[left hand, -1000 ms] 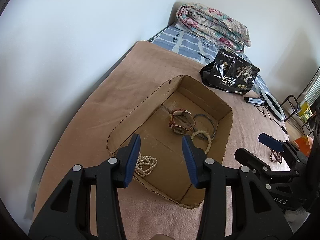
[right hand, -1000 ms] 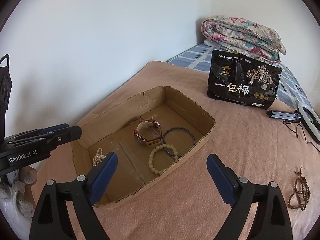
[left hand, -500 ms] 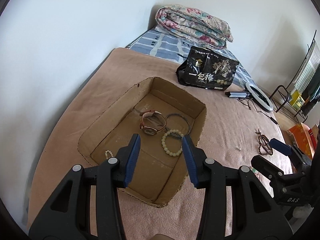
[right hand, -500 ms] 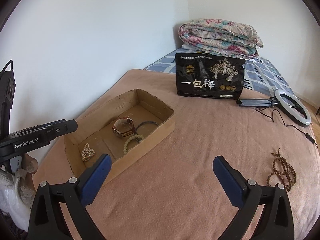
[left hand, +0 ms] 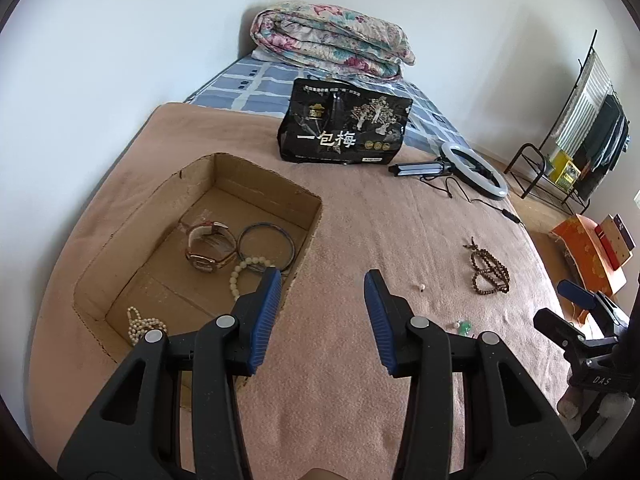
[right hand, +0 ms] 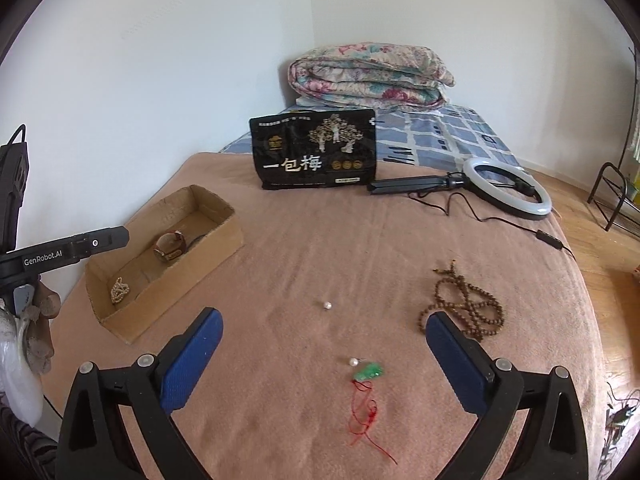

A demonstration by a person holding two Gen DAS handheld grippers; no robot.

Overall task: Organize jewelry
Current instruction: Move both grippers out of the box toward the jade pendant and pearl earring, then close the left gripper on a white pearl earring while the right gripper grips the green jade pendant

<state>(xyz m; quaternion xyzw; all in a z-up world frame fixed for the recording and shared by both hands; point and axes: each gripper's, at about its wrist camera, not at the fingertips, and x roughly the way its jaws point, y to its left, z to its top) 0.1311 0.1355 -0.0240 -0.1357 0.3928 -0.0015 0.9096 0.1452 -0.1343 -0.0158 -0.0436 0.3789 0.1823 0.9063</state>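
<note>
While both grippers are hanging over the bed (right hand: 280, 264) with nothing between them, a shallow cardboard box (left hand: 308, 224) with rough, torn edges is sitting at the left on the pinkish-brown fleecy blanket. Inside it, going left to right, a bunched string of small pearls (left hand: 142, 325) is lying in the near corner, a watch (left hand: 208, 246) with a pale strap is resting on its side in the middle, and a thin dark bangle (left hand: 266, 244) is lying flat, touching a bracelet of pale round beads (left hand: 244, 270) whose near part is being hidden by the left gripper (left hand: 320, 292). That gripper's blue ribbed jaws are standing apart over the box's right wall, gripping nothing.

On the blanket to the right of the box, a single loose pearl (right hand: 327, 305) is lying alone, and nearer the right gripper (right hand: 324, 330) a second pearl (right hand: 353, 362) is touching a small green charm (right hand: 370, 371) on a tangled red cord (right hand: 366, 420). The right gripper's jaws are spread wide and empty, framing these pieces. Further right, a long string of brown wooden beads (right hand: 464, 308) is lying coiled in loops, its near edge being cut off by the right jaw.

Behind, a glossy black bag (right hand: 316, 152) is standing upright, with a ring light (right hand: 506, 188) lying flat beside it and a folded flowered quilt (right hand: 368, 76) at the bed's far end.
</note>
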